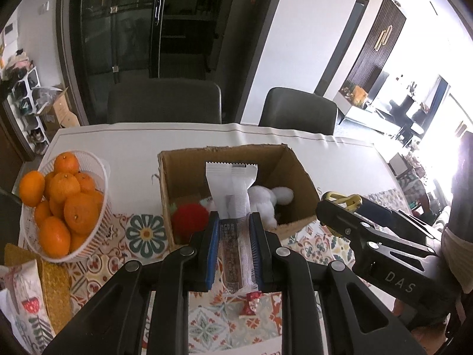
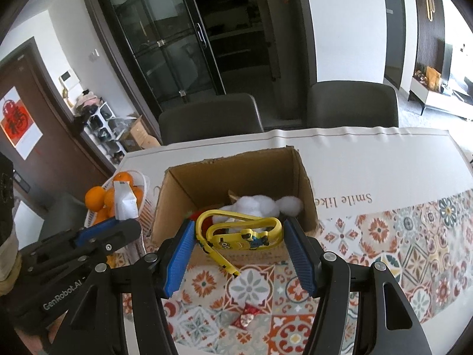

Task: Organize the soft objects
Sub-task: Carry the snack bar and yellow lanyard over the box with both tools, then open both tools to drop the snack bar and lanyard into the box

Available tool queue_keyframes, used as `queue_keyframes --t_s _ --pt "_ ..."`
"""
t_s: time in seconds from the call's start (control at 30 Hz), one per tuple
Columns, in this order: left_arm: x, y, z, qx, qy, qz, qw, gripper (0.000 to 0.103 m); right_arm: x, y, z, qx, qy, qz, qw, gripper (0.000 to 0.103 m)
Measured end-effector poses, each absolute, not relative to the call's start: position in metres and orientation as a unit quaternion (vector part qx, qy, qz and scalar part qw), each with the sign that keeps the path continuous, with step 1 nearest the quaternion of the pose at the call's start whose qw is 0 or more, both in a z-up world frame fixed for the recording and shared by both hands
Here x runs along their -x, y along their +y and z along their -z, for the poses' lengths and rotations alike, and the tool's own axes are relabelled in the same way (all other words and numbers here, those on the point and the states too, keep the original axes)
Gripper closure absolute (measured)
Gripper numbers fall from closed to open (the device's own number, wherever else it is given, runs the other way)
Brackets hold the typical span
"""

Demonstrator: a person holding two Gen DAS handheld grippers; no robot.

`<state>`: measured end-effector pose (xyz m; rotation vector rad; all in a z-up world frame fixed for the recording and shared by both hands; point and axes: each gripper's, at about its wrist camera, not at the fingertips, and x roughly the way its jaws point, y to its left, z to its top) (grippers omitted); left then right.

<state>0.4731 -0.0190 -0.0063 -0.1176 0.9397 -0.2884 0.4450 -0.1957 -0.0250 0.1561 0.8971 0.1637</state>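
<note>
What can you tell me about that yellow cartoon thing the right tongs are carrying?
The yellow band looks like soft rubber: a looped strap with a flat cartoon figure in goggles and blue overalls, plus a thin tail hanging down. It is clamped between the blue pads of the right tongs, lifted just in front of the cardboard box.

Both cams ride the grippers, angled down and forward across the table (image 1: 124, 145) toward the chairs and dark cabinet. Left view sits close above the cardboard box (image 1: 236, 159), box at frame centre. Right view same, box (image 2: 236, 171) centred. Shared: box, orange basket (image 1: 97, 171), tablecloth; each catches the other gripper at frame edge.
</note>
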Motion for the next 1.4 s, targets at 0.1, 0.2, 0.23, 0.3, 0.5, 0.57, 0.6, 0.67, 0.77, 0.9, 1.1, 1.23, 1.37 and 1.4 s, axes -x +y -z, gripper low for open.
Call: queue_keyframes --t_s 0.1,0.2,0.23,0.3,0.5,0.57,0.6,0.67,0.77,0.9,1.1,1.23,1.37,1.4 --pt "-0.485 -0.019 0.008 0.053 0.452 0.135 0.88 0.082 -0.457 -0.196 0.027 -0.074 0.438 -0.081 0.892 0.041" --pt "-0.499 -0.021 0.01 0.051 0.452 0.132 0.881 0.082 -0.47 -0.196 0.029 -0.066 0.44 -0.08 0.892 0.041" --pt "-0.503 -0.022 0.011 0.048 0.451 0.131 0.881 0.082 -0.473 -0.196 0.031 -0.064 0.441 -0.08 0.892 0.041" --pt "-0.512 -0.023 0.015 0.043 0.455 0.125 0.881 0.082 -0.482 -0.196 0.034 -0.059 0.446 -0.08 0.89 0.041" --pt "-0.536 -0.025 0.033 0.027 0.477 0.125 0.87 0.082 -0.507 -0.195 0.045 -0.05 0.463 -0.077 0.882 0.041" --pt "-0.545 -0.026 0.042 0.02 0.49 0.124 0.863 0.082 -0.516 -0.195 0.052 -0.048 0.471 -0.075 0.878 0.041" --pt "-0.547 -0.028 0.045 0.018 0.493 0.124 0.861 0.082 -0.519 -0.196 0.055 -0.046 0.474 -0.074 0.876 0.041" --pt "-0.554 -0.031 0.056 0.012 0.506 0.122 0.854 0.082 -0.525 -0.196 0.063 -0.041 0.483 -0.071 0.872 0.041" --pt "-0.563 -0.034 0.066 0.005 0.515 0.12 0.849 0.082 -0.534 -0.197 0.075 -0.04 0.496 -0.068 0.865 0.041" --pt "-0.57 -0.038 0.076 -0.006 0.533 0.126 0.837 0.081 -0.546 -0.201 0.089 -0.046 0.513 -0.066 0.855 0.04" --pt "-0.571 -0.037 0.083 -0.013 0.538 0.112 0.836 0.061 -0.553 -0.204 0.101 -0.044 0.526 -0.056 0.847 0.036" --pt "-0.562 -0.034 0.077 -0.015 0.524 0.096 0.846 0.059 -0.549 -0.206 0.101 -0.041 0.524 -0.043 0.849 0.033" --pt "-0.547 -0.028 0.066 -0.013 0.504 0.081 0.86 0.053 -0.538 -0.207 0.093 -0.044 0.511 -0.035 0.858 0.033" --pt "-0.542 -0.026 0.063 -0.011 0.498 0.077 0.864 0.053 -0.534 -0.207 0.091 -0.047 0.507 -0.035 0.86 0.033"
